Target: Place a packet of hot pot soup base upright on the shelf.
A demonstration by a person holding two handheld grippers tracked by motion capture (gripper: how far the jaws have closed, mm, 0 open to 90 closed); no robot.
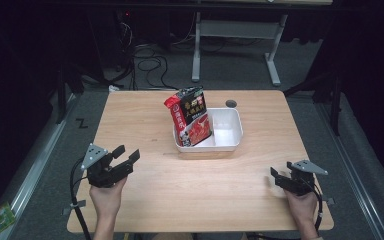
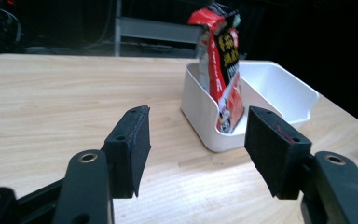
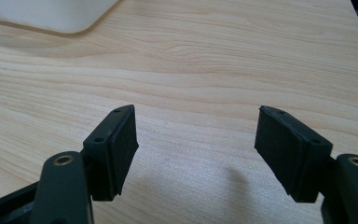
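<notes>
A red and black snack bag [image 1: 191,117] stands upright in the left part of a white rectangular bin [image 1: 230,142] at the middle of the wooden table. In the left gripper view the bag [image 2: 223,70] leans against the near wall of the bin [image 2: 200,116]. My left gripper [image 1: 127,156] is at the table's near left, held in a hand, jaws open and empty, pointing toward the bin. The left gripper [image 2: 196,144] shows bare table between its pads. My right gripper [image 1: 275,175] rests at the near right, open and empty [image 3: 196,149], above bare wood.
A small round hole [image 1: 231,103] sits in the table behind the bin. A corner of the white bin [image 3: 46,14] shows at the top left of the right gripper view. Beyond the table are a grey desk frame [image 1: 240,30] and cables on the floor.
</notes>
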